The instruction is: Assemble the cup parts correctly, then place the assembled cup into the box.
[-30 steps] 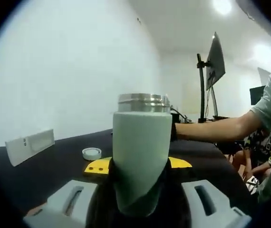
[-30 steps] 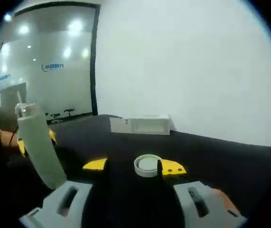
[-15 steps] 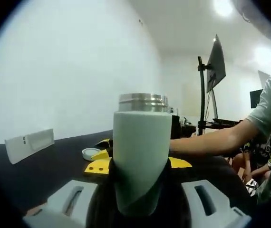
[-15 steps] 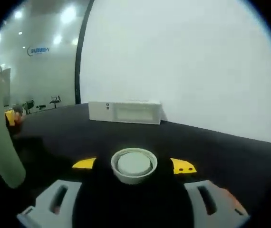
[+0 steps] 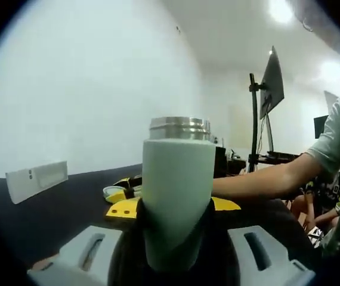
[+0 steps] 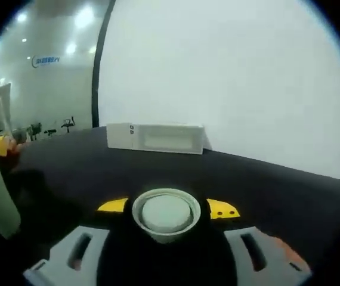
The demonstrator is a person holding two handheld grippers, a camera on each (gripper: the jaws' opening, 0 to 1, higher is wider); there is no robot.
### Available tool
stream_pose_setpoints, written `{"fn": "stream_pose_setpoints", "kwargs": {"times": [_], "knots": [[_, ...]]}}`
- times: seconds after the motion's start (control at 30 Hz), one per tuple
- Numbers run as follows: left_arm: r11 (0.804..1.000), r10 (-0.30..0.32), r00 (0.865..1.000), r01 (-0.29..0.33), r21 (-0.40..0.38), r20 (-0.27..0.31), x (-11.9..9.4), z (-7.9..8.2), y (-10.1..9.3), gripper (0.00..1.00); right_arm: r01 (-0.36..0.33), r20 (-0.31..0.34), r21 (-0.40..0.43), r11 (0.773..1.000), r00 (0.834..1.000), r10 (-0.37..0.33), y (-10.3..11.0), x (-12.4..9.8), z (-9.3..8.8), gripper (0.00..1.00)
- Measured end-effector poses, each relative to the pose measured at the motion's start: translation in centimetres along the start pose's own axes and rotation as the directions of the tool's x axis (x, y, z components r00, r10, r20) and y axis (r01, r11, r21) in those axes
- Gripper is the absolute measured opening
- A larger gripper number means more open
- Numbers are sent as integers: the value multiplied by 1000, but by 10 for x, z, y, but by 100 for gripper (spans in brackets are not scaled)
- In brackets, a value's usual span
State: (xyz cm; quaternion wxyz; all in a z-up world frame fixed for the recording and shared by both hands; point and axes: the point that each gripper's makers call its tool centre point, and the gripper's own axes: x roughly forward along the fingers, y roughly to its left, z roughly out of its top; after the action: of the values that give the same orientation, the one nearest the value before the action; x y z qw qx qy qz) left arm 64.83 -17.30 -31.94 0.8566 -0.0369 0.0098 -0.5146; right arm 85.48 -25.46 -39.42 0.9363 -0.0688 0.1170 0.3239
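- Left gripper (image 5: pixel 173 211) has its jaws clamped on the upright cup body (image 5: pixel 177 190).
- Right gripper (image 6: pixel 166 210) straddles the lid (image 6: pixel 166 213) on the bench (image 6: pixel 265 185); grip unclear.
- Risk: an off-centre pinch could flick the lid away.

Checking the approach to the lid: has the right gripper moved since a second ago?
Yes. In the left gripper view, the right gripper now sits at the lid on the black table, left of where the arm alone reached before, toward the white box.
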Motion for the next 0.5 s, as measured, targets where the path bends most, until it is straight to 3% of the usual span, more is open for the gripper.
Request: {"fn": "stream_pose_setpoints", "kwargs": {"times": [0.1, 0.5], "knots": [[1000, -1, 1000, 1, 0, 2, 0, 0, 0, 39, -4, -1, -6, 1000, 1000, 4, 6, -1, 0, 42], [1000, -16, 1000, 16, -16, -3, 1, -1, 0, 41, -7, 14, -16, 1000, 1000, 8, 10, -12, 9, 41]]}}
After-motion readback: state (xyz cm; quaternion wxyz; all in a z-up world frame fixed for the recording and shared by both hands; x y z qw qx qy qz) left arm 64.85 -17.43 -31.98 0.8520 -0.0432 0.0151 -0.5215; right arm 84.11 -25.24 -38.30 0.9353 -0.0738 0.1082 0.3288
